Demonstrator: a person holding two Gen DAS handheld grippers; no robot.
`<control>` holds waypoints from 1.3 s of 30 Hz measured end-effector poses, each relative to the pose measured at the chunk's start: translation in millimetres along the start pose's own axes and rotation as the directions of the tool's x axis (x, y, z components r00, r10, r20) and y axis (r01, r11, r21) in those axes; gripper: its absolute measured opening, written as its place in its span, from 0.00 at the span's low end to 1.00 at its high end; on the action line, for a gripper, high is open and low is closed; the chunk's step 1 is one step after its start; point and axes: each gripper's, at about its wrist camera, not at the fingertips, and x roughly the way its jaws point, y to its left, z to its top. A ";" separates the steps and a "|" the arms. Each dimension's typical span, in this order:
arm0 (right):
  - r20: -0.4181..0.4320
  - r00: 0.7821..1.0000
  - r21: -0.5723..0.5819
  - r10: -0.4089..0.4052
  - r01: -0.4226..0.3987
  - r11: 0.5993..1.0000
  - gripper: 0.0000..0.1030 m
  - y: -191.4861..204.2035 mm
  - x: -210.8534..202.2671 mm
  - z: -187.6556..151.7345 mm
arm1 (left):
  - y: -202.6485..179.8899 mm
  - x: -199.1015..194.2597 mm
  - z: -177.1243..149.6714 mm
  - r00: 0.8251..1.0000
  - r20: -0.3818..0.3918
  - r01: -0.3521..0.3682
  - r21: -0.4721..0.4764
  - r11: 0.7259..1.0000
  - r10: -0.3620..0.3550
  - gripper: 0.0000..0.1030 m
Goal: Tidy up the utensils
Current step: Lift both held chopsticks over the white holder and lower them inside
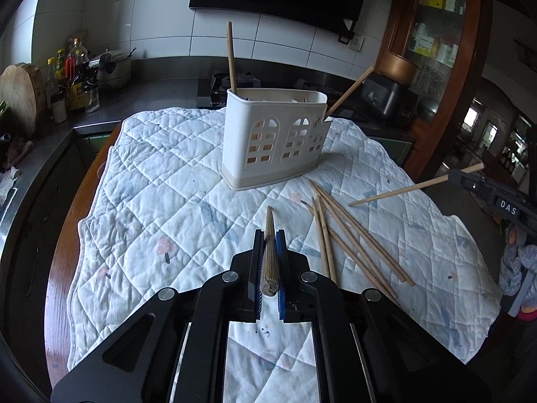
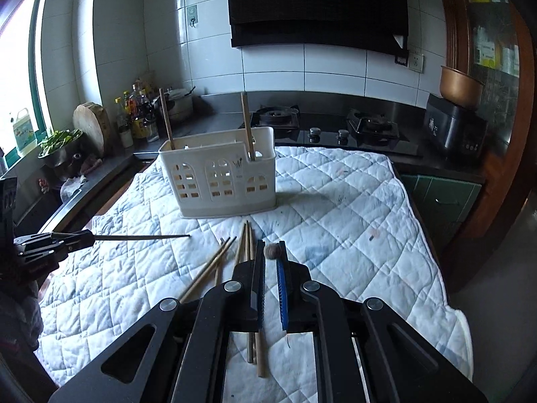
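A white utensil holder (image 1: 273,141) with arched cut-outs stands on a quilted cloth (image 1: 161,201); two chopsticks (image 1: 231,57) stand in it. It also shows in the right wrist view (image 2: 221,178). Several loose chopsticks (image 1: 355,238) lie on the cloth in front of it, also seen under my right gripper (image 2: 214,265). My left gripper (image 1: 269,235) is shut on one chopstick (image 1: 269,252) that points forward at the holder. My right gripper (image 2: 272,247) is shut on one chopstick (image 2: 272,251), seen end-on; from the left wrist view it (image 1: 416,186) is held above the cloth's right side.
A dark counter with a gas hob (image 2: 369,127), bottles (image 2: 137,114), a pot, a round wooden board (image 2: 92,127) and a bowl of greens (image 2: 60,144) runs behind and to the left. A black cooker (image 2: 453,131) and a wooden cabinet (image 1: 436,67) stand to the right.
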 end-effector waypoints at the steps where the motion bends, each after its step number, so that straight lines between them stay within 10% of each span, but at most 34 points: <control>1: 0.003 1.000 -0.006 -0.001 0.001 1.000 0.06 0.1 0.0 7.3 | -1.0 -0.8 4.9 1.000 0.005 0.000 0.011 1.000 0.000 0.05; 21: 0.074 0.997 -0.021 0.005 -0.004 1.000 0.06 -10.9 31.0 173.2 | -9.8 -5.7 115.6 0.996 0.085 -0.003 0.078 0.997 -0.004 0.05; 39: -0.058 0.998 -0.063 0.010 -0.014 0.998 0.06 6.9 109.1 169.0 | -17.3 -8.3 217.9 0.960 0.276 -0.048 0.034 0.998 0.037 0.05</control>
